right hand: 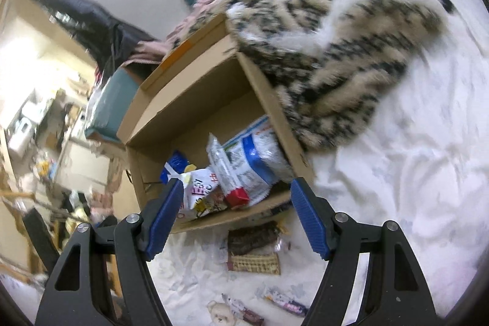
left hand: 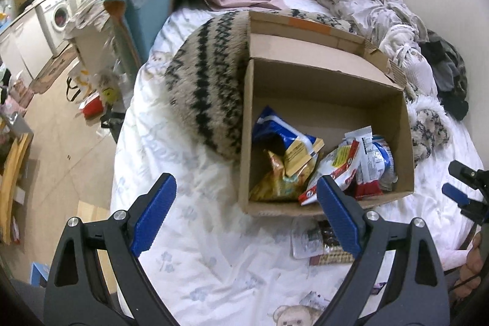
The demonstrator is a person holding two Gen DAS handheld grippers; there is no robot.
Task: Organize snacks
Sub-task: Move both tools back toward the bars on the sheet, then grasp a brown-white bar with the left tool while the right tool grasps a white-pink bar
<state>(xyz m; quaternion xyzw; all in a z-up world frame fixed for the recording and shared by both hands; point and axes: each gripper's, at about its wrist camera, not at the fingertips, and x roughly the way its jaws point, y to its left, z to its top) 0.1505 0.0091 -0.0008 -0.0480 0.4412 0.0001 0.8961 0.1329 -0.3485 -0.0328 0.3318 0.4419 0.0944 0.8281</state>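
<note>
With both the left gripper (left hand: 246, 214) and the right gripper (right hand: 237, 214) empty and spread apart, the dark snack packet (right hand: 253, 249) lies just before the cardboard box (right hand: 275, 103), so the right one should probably descend squarely over it.

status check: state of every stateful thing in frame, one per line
cardboard box: open, flaps up, snacks inside
blue chip bag: in box, crumpled
brown snack pack: on bed, outside box
left gripper: open, empty
right gripper: open, empty
washing machine: door shut
</note>
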